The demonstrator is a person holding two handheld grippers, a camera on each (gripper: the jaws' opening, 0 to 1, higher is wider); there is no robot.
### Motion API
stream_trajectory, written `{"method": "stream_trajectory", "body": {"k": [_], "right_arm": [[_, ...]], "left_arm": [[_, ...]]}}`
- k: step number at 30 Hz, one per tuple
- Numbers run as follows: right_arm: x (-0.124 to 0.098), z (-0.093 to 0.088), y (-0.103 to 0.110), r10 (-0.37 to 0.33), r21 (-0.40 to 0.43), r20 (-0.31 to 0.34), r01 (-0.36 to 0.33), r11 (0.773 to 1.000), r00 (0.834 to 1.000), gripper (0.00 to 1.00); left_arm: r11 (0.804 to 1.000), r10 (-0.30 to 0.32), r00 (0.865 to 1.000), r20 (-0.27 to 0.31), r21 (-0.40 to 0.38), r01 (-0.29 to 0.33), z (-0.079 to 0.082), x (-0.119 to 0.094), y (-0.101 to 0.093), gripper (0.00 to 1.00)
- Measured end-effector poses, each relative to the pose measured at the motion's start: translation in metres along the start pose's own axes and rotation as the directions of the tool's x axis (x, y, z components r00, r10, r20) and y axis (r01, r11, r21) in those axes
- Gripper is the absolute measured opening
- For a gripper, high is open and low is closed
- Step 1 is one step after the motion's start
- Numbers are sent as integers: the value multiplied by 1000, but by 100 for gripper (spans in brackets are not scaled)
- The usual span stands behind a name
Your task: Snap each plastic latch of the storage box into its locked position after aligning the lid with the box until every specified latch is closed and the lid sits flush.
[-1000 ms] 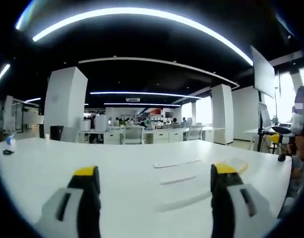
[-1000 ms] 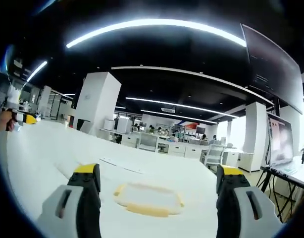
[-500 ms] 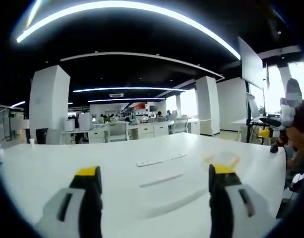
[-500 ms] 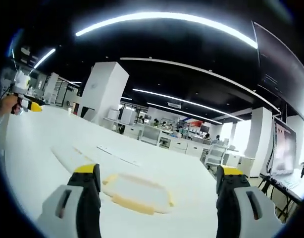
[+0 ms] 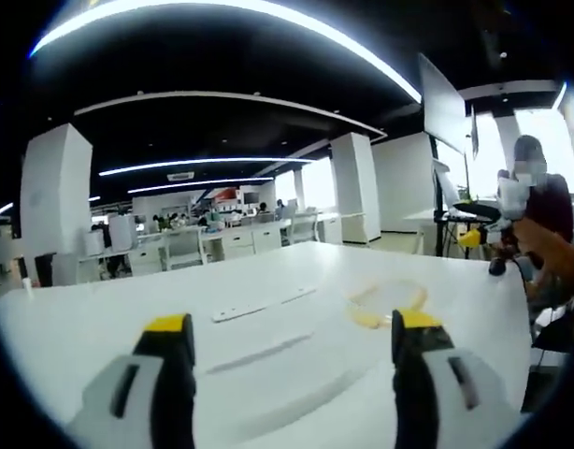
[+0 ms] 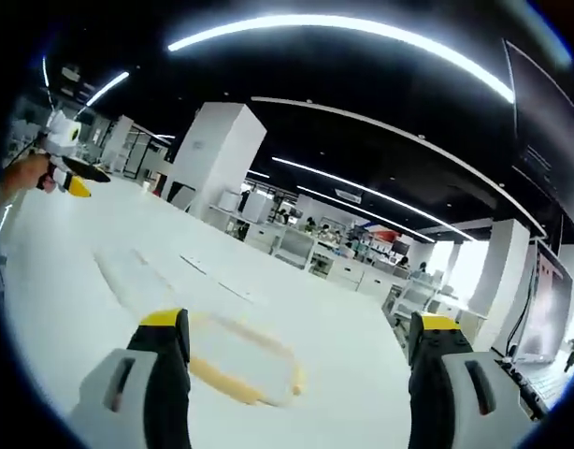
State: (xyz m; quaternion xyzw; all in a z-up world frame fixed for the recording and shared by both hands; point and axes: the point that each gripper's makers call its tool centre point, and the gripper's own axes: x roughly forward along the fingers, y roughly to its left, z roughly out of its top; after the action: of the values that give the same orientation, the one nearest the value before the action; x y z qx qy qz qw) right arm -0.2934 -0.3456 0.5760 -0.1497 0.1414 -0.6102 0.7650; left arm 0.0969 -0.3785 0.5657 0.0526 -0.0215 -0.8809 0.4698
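Open-plan office behind: white pillars (image 5: 55,196), curved ceiling light strips (image 6: 343,37), rows of desks (image 5: 222,245) at 12 o'clock. No readable labels or writing anywhere.

White table (image 5: 100,318) runs across both views. Task item on it is the white lid (image 6: 233,360) with a yellow rim, lying flat, blurred; whether it sits on a box I cannot tell. In the right gripper view it is at 6 o'clock, between that gripper's jaws and just past them. In the left gripper view the same lid (image 5: 385,301) sits at 3 o'clock, well beyond the jaws. Two flat white strips (image 5: 264,304) lie at centre.

Left gripper (image 5: 285,329): jaws wide apart, nothing between them. Right gripper (image 6: 301,325): same, spread and holding nothing.

Left gripper also enters the right view at 9 o'clock (image 6: 72,173), held in a hand (image 6: 25,173). A person (image 5: 544,224) shows at 3 o'clock in the left view.

Versus 1 s ago: both cameras have swung, so the lid now sits nearer and lower-left in the right view, and more central in the left view. Jaw spacing unchanged.
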Motion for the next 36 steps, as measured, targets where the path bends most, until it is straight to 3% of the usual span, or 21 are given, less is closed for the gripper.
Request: {"method": "stream_trajectory", "body": {"k": [9, 21, 28, 36], "right_arm": [[14, -7, -6, 55, -106, -38, -58, 993, 998, 100], [33, -21, -17, 121, -204, -104, -141, 969, 987, 100], [49, -39, -19, 182, -265, -156, -219, 939, 971, 100], [66, -64, -28, 255, -309, -238, -322, 895, 937, 100]], "left_arm": [[992, -103, 994, -40, 69, 105, 1, 36, -31, 89], [967, -183, 977, -113, 158, 200, -1, 72, -51, 91], [942, -218, 962, -167, 223, 252, 0, 94, -53, 92], [912, -250, 942, -223, 272, 307, 0, 122, -60, 94]]}}
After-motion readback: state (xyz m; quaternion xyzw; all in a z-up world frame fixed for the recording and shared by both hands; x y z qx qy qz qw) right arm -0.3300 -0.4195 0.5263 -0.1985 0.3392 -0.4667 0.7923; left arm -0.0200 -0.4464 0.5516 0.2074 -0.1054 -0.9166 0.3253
